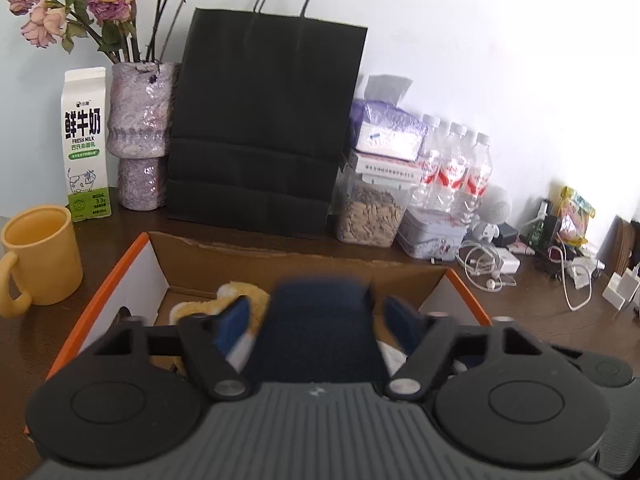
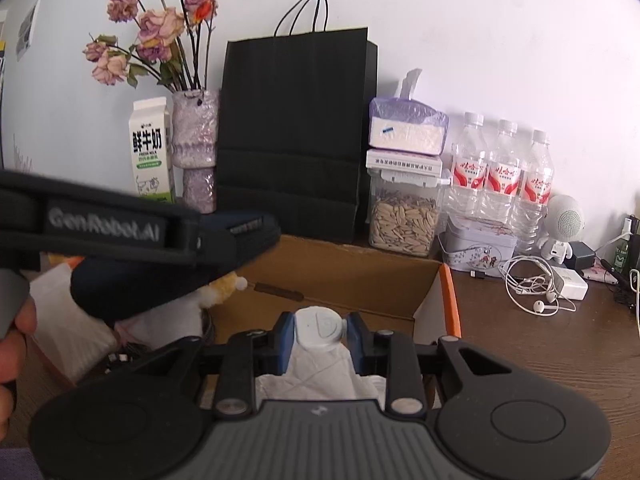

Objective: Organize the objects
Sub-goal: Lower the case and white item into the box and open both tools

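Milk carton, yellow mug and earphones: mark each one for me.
Milk carton [image 1: 85, 142], left wrist view, on the printed front face.
Yellow mug [image 1: 42, 258], left wrist view, on the outer wall.
Earphones [image 2: 536, 286], right wrist view, on the coiled white cable.

A home desk: milk carton [image 1: 85, 144], dried roses [image 1: 108, 4], tangled chargers [image 2: 548, 284].
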Tool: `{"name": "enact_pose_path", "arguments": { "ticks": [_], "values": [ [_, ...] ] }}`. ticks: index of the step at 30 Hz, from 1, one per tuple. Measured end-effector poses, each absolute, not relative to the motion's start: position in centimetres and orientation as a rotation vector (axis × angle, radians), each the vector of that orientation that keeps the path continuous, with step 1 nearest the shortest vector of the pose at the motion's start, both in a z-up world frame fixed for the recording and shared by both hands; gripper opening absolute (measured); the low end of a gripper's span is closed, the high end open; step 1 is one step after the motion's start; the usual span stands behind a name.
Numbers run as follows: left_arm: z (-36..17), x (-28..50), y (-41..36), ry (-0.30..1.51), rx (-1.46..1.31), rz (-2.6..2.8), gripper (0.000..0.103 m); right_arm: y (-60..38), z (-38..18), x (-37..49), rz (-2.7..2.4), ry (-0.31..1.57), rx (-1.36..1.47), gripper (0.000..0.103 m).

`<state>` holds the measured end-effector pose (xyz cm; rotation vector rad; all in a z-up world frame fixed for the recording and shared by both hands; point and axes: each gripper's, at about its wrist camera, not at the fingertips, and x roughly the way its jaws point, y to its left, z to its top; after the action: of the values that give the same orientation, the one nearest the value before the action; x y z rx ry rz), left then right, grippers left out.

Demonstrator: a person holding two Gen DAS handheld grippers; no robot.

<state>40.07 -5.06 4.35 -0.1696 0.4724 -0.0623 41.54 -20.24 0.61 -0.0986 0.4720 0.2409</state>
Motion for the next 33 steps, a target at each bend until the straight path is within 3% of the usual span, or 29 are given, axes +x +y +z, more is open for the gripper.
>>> {"name": "enact_pose_path", "arguments": {
  "ticks": [1, 3, 4, 5, 33],
  "values": [
    [4.5, 39.8, -4.8, 0.448, -0.172, -0.05, 0.103, -20.3, 0.5, 41.6, 0.239, 0.479, -0.097, 0.045],
    [4.9, 39.4, -4.6, 0.419, -0.16, -0.026, 0.103, -20.4, 0.4, 41.5, 0.235, 0.481, -0.092, 0.087],
    [5.0, 39.3, -4.5, 0.42, -0.157, -0.023, 0.103, -20.4, 0.5, 41.4, 0.233, 0.473, -0.091, 0.099],
    [4.9, 39.3, -4.3, 0.422, -0.158, -0.022, 0.103, -20.5, 0.6, 41.2, 0.234, 0.466, -0.09, 0.103],
    [5.9, 35.2, -3.6, 0.405, -0.127, -0.022, 0.103, -19.6, 1.8, 37.9, 0.229, 0.417, -0.102, 0.103]
  ]
}}
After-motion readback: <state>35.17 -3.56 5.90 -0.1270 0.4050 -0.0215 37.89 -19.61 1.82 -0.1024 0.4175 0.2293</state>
